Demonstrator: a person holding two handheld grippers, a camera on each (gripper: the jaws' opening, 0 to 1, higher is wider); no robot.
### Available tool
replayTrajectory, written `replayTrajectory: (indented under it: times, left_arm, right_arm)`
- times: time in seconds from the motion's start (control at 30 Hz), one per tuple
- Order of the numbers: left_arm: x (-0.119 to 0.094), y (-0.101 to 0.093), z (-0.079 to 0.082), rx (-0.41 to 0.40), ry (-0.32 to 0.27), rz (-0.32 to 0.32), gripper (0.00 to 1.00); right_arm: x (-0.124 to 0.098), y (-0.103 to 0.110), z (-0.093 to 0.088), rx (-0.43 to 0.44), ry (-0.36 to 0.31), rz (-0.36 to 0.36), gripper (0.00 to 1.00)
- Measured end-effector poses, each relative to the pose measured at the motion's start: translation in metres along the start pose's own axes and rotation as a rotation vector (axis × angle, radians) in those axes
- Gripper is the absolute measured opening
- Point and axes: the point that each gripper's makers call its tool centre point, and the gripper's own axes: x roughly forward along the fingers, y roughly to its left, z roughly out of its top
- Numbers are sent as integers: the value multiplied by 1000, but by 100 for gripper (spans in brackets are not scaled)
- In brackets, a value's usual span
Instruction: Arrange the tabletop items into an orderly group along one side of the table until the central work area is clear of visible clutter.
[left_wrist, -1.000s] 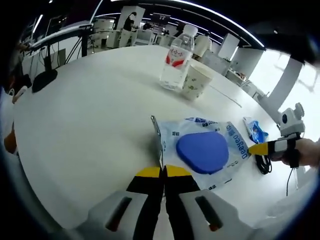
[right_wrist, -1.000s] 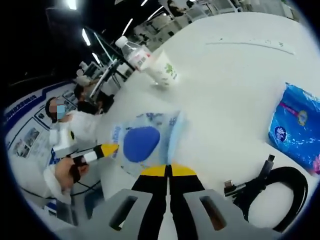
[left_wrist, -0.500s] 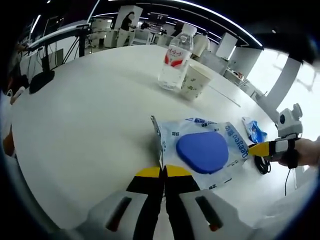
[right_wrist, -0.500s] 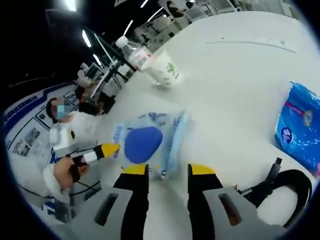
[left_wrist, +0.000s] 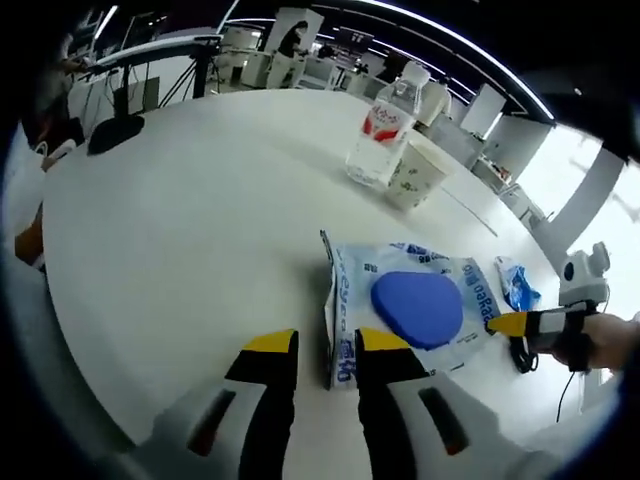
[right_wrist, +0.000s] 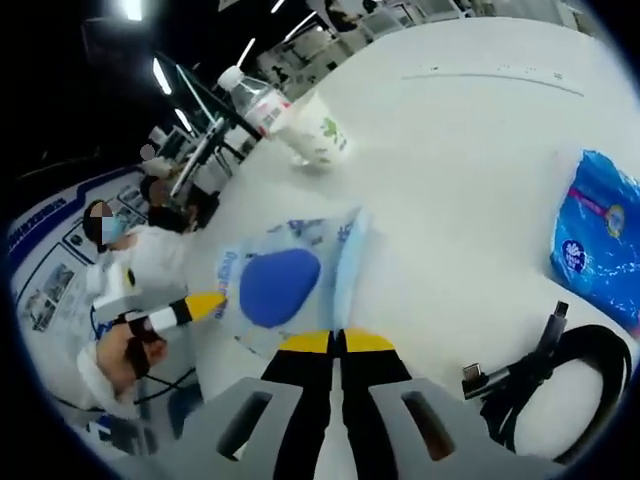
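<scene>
A clear plastic bag (left_wrist: 400, 345) printed in blue, with a blue oval pad inside, lies flat on the white table (left_wrist: 180, 230). My left gripper (left_wrist: 327, 343) is open, and the bag's near edge lies between its yellow tips. My right gripper (right_wrist: 336, 343) is shut on the opposite edge of the bag (right_wrist: 280, 285). In the left gripper view the right gripper (left_wrist: 508, 323) touches the bag's far corner. In the right gripper view the left gripper (right_wrist: 200, 305) sits at the bag's far edge.
A water bottle (left_wrist: 380, 140) and a paper cup (left_wrist: 418, 180) stand together further back; bottle (right_wrist: 262, 105) and cup (right_wrist: 322, 135). A blue tissue pack (right_wrist: 600, 250) and a coiled black cable (right_wrist: 560, 370) lie near my right gripper. A person (right_wrist: 120, 270) is at the table's edge.
My left gripper has opened, letting go of the bag's edge. My right gripper opened half a second ago and has shut again on the bag's other edge.
</scene>
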Motion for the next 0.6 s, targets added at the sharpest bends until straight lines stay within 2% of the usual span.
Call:
replayTrajectory:
  times: [0.13,0.17,0.37,0.5,0.6]
  left_arm:
    - [-1,-9,-8,25,21,-5,4]
    - [-2,-7,-7,30,12,12,4]
    - [1,-11,-1,26,12,7,0]
    - [2,-18,11,125,2,-7,0]
    - [4,-25,17,156,-5,-23,0]
  right_arm:
    - [0,0,0,13,-7,0,0]
    - [0,0,0,14,-8,-1,0]
    - [-1,1,-1,5,-6,3,0]
    - [-8,1,-1,-5,-25,-11,0]
    - [-12,-2,0,3,-45,-25,0]
